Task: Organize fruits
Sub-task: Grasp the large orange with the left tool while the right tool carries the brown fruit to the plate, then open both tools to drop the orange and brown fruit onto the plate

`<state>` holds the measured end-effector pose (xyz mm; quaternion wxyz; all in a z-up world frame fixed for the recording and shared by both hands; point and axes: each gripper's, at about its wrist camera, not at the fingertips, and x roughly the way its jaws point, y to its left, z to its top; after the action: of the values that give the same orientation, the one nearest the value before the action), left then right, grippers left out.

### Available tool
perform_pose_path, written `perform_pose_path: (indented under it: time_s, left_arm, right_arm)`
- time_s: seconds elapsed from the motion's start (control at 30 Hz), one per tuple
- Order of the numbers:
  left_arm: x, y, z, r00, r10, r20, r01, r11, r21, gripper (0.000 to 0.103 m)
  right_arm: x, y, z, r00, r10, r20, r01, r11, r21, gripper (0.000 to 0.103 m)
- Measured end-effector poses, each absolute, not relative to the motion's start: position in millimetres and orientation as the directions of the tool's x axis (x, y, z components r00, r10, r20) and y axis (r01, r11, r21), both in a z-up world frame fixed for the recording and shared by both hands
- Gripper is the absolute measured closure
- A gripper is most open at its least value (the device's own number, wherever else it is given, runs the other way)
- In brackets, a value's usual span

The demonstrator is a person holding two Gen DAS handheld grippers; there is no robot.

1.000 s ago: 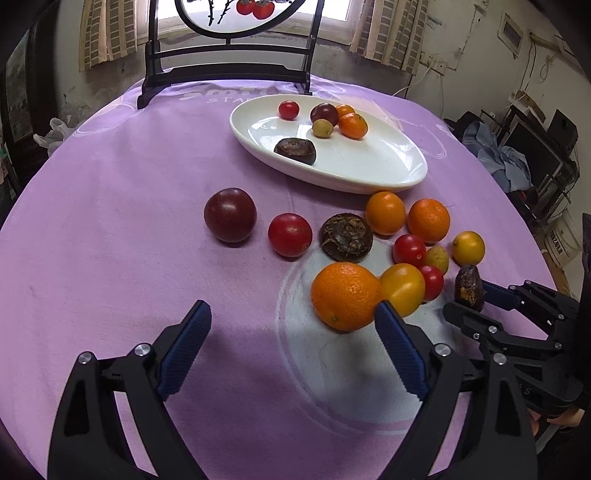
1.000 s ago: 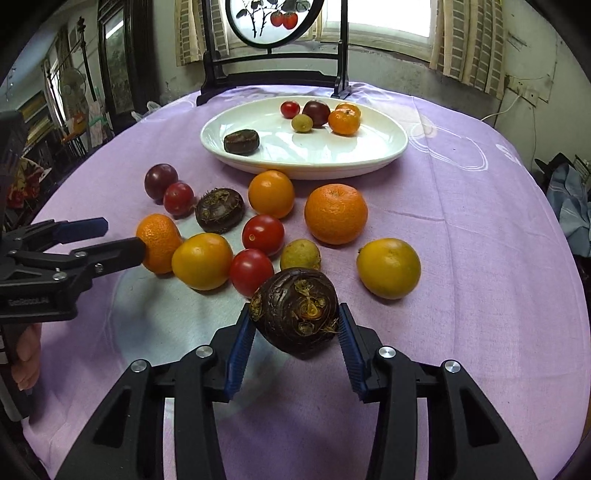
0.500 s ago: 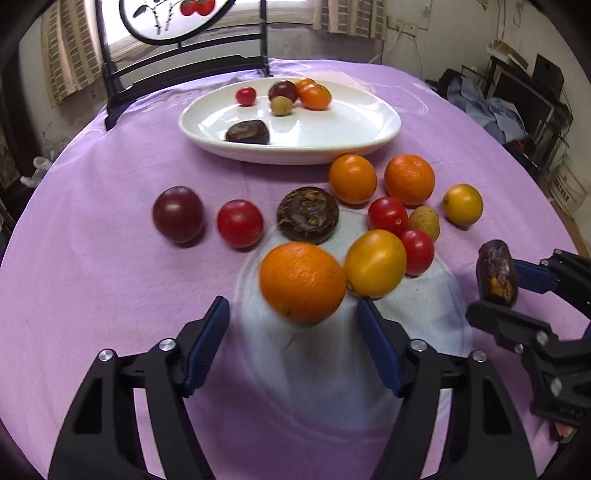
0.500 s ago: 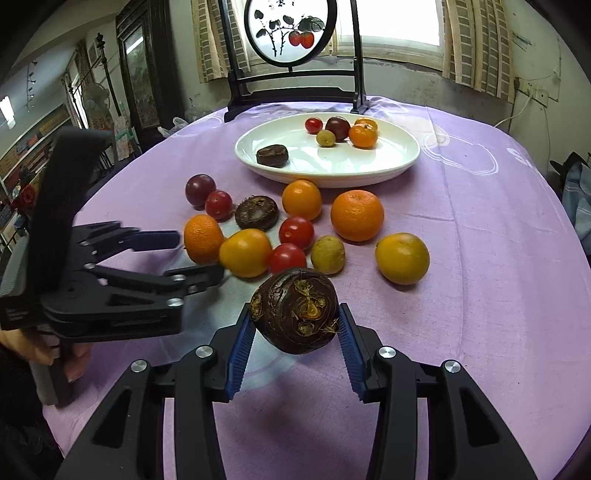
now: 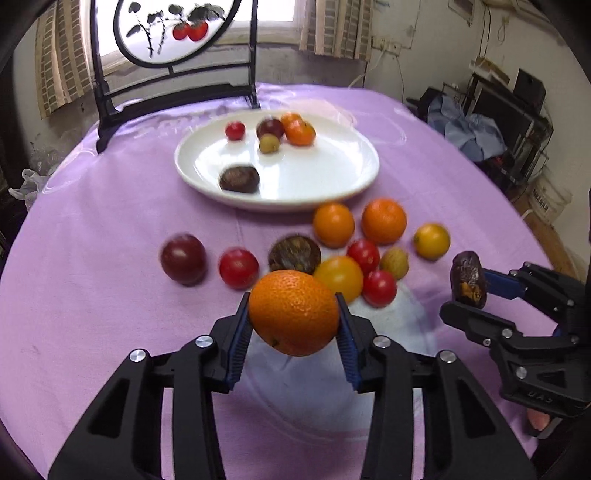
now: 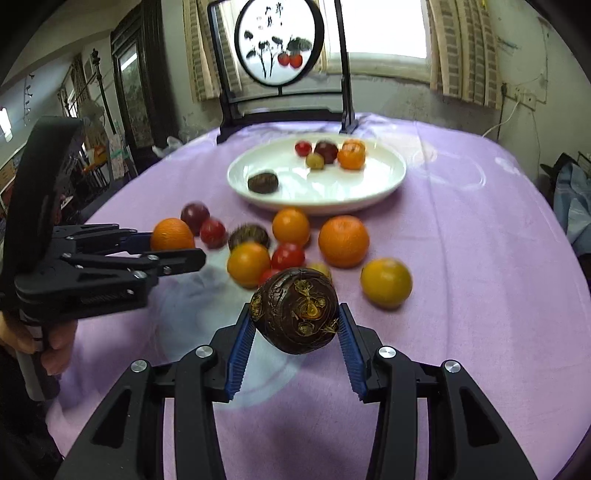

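- the left gripper (image 5: 294, 314), low centre of the left wrist view, has just been closing; its blue pads now clamp a big orange (image 5: 293, 312) by both sides.
- that orange sits clear of the purple cloth (image 5: 92, 258), in front of the loose fruit; in the right wrist view it shows at middle left (image 6: 172, 235), gripped by the black fingers.
- the right gripper (image 6: 294, 317), low centre of its own view, is clamped on a dark brown fruit (image 6: 294, 311) with yellowish patches, pads pressed on either side.
- in the left wrist view that gripper reaches in from the right edge, the brown fruit (image 5: 468, 278) at its tip.
- a white plate (image 5: 332, 173) lies in the upper middle, holding a small red tomato (image 5: 235, 130), a dark plum (image 5: 270, 127), a small green fruit (image 5: 268, 143), two small oranges touching (image 5: 300, 132) and a brown fruit (image 5: 239, 179) near the front rim.
- just below the plate, loose on the cloth: a dark plum (image 5: 183, 259) at left, a red tomato (image 5: 238, 267) beside it, a brown fruit (image 5: 294, 254), two oranges (image 5: 333, 225) side by side, a yellow fruit (image 5: 431, 240) at right, and a tight cluster of tomatoes (image 5: 364, 254) round a yellow-orange fruit (image 5: 340, 277).
- a hand (image 6: 55, 347) holds the left gripper's handle at lower left of the right wrist view.
- a black stand with a round painted panel (image 5: 177, 33) stands at the table's far edge.
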<state>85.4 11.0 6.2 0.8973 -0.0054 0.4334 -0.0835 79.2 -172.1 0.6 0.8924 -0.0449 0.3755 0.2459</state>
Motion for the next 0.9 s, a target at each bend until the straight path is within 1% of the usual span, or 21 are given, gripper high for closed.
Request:
perform_pose_path:
  time_s: [0.13,0.23,0.33,0.5,0.67,0.77,0.83,0.9]
  left_arm:
    - [103,26,37,0.659,-0.136,-0.74,0.107,0.99,-0.086,0.062]
    - [128,34,51,0.683,-0.12,-0.721,0.071,0.993,-0.098,0.062]
    - [159,38,51,0.681,-0.099,-0.725,0.032,0.994,-0.106,0.062]
    - [208,42,31,0.641,-0.049,-0.766,-0.034,0.995,-0.091,0.062]
    - [237,45,11,0.605,-0.062,-0.794,-0.056,0.991,-0.12,0.061]
    - [252,42,-3,0.551,-0.095,-0.829,-0.05,0.988,-0.147,0.06]
    - [255,44,-7,0.544,-0.109,-0.832,-0.067,0.983,-0.173,0.055]
    - [249,47,-3,0.576,-0.091,-0.812,-0.087,0.981,-0.172,0.035]
  right_arm:
    - [87,-169,27,0.657,0.403,-0.637,-0.469,0.88,0.074,0.058]
    - [104,-162,45,0.704,0.386,-0.596,-0.456,0.889,0.037,0.058]
    - [127,-151,49,0.708,0.384,-0.592,-0.45,0.892,0.039,0.058]
    - [168,-127,37,0.681,0.355,-0.64,-0.433,0.901,0.039,0.058]
    - [203,-113,14,0.623,0.334,-0.707,-0.401,0.913,0.078,0.057]
    - [214,-108,4,0.606,0.314,-0.731,-0.381,0.921,0.08,0.056]
    - [214,-108,2,0.599,0.325,-0.732,-0.38,0.92,0.098,0.048]
    - [209,-110,5,0.612,0.328,-0.72,-0.384,0.919,0.092,0.047]
